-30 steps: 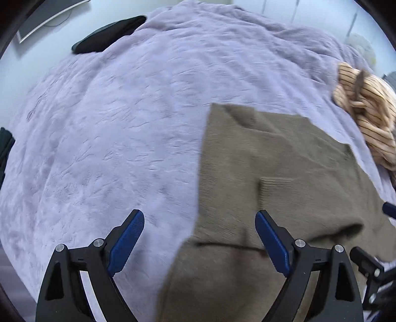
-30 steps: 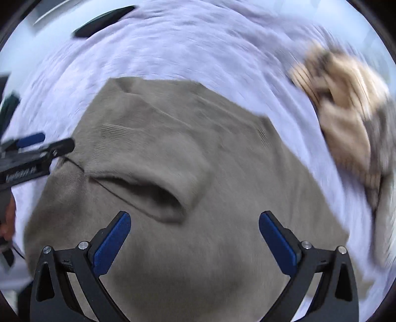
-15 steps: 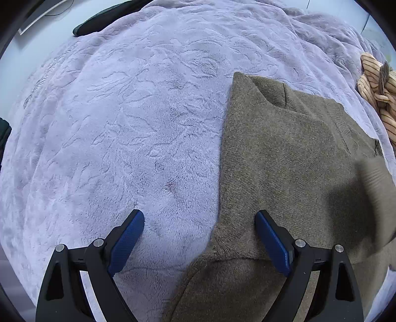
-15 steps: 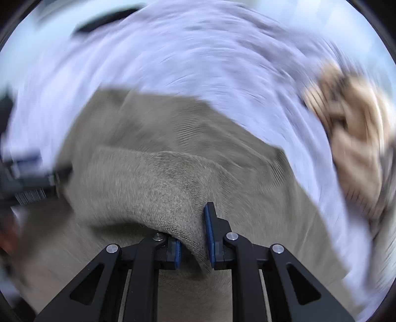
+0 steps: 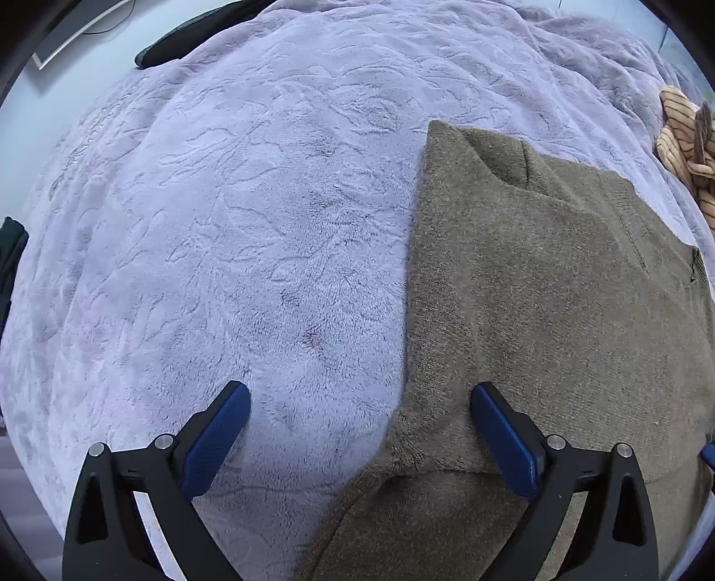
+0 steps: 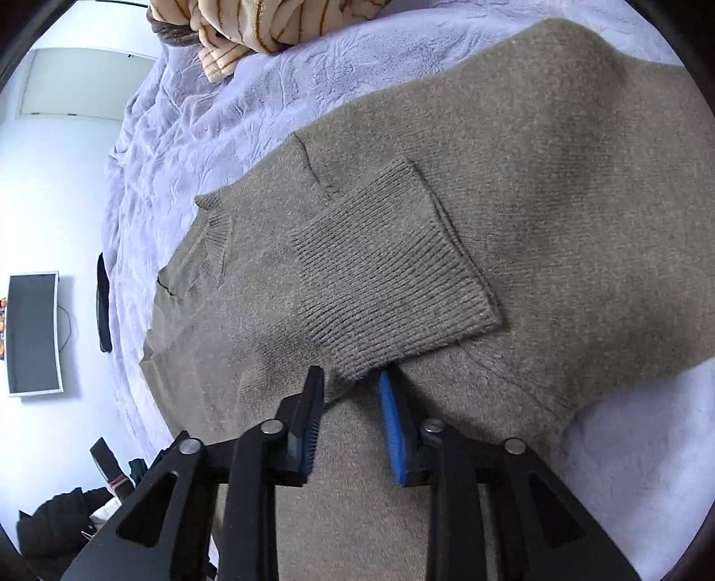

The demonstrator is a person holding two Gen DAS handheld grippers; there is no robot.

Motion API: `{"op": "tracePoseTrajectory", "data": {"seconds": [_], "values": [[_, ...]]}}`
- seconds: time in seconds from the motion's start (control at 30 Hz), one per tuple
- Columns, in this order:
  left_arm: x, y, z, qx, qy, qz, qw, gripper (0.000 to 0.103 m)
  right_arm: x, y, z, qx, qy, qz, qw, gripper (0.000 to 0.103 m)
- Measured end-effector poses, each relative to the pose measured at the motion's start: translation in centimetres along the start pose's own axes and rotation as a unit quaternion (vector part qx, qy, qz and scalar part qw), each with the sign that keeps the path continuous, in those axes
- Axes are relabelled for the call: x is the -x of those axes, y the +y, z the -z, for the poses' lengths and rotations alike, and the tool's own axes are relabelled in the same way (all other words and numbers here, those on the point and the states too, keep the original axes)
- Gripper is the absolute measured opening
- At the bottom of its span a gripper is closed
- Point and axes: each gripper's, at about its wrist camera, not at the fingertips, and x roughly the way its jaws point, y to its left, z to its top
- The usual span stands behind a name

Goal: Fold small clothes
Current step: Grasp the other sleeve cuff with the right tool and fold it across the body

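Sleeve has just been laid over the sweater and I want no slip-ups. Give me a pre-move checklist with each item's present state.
1. Ribbed cuff lies flat on the brown sweater: ok.
2. Right tool free of the cuff: cannot tell; jaws have just been opening, cuff edge between them.
3. Left tool wide open, holding nothing: ok.
4. Sweater's left edge straight on the lilac blanket: ok.
5. Striped garment apart from the sweater: ok.

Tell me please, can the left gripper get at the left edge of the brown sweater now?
Probably yes. The left gripper is open over the brown sweater, its left edge between the fingers, nothing covering it.
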Motion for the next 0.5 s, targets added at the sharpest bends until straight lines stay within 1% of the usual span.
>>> {"op": "tracePoseTrajectory", "data": {"seconds": [0.03, 0.17, 0.23, 0.33, 0.43, 0.47, 0.5], "values": [[0.0, 0.0, -0.1, 0.001, 0.002, -0.001, 1.0000, 0.100, 0.2, 0.0, -0.1, -0.003, -0.002, -0.004, 1.000, 0.042], [0.6, -0.4, -0.3, -0.013, -0.006, -0.013, 0.9998, 0.100, 0.3, 0.2, -1.9, -0.016, -0.007, -0.011, 1.000, 0.042], [0.6, -0.6, -0.3, -0.020, -0.005, -0.017, 0.9996, 0.100, 0.8, 0.5, -2.6, -0.006, -0.020, -0.016, 1.000, 0.018], [0.3, -0.8, -0.5, -0.021, -0.001, -0.018, 0.9996, 0.100, 1.4, 1.0, -3.3, 0.026, -0.039, 0.014, 0.999, 0.018], [0.5, -0.8, -0.7, -0.020, 0.005, -0.023, 0.9995, 0.100, 1.2, -0.1, -3.9, 0.032, -0.028, 0.061, 0.997, 0.018], [0.8, -0.6, -0.8, -0.022, 0.006, -0.026, 0.9994, 0.100, 1.4, -1.1, -3.8, 0.016, -0.021, 0.059, 0.998, 0.019], [1.3, -0.7, -0.8, -0.027, 0.005, -0.027, 0.9993, 0.100, 1.7, -1.8, -3.8, 0.001, -0.019, 0.048, 0.999, 0.020]]}}
